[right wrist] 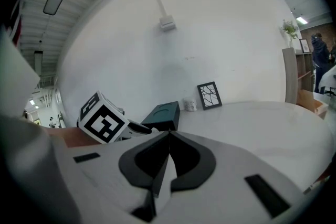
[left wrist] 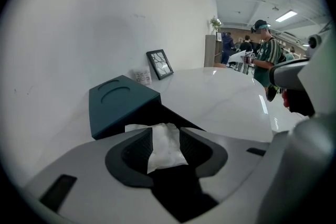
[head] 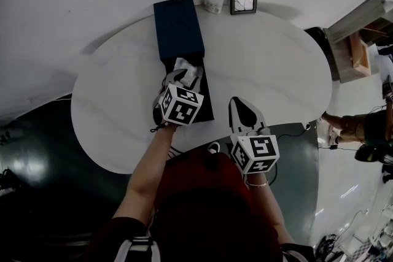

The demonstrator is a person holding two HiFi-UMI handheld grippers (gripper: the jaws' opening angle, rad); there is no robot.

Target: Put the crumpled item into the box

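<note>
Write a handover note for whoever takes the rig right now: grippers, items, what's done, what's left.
Left gripper: closed on the crumpled white paper wad, held over the open dark blue rectangular box.
Right gripper: shut, empty, above the round white table near its front edge.
Box: on the table, lid flipped back toward the wall.
Done: wad is gripped and over the box.
Left: release it into the box. How deep the wad sits isn't visible.

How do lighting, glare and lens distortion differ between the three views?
Head view: dim, soft shadows on the table. Left gripper view: strong fisheye, ceiling-light glare on the table, crumpled tissue sharp. Right gripper view: fisheye with dark corners, bright wall.
</note>
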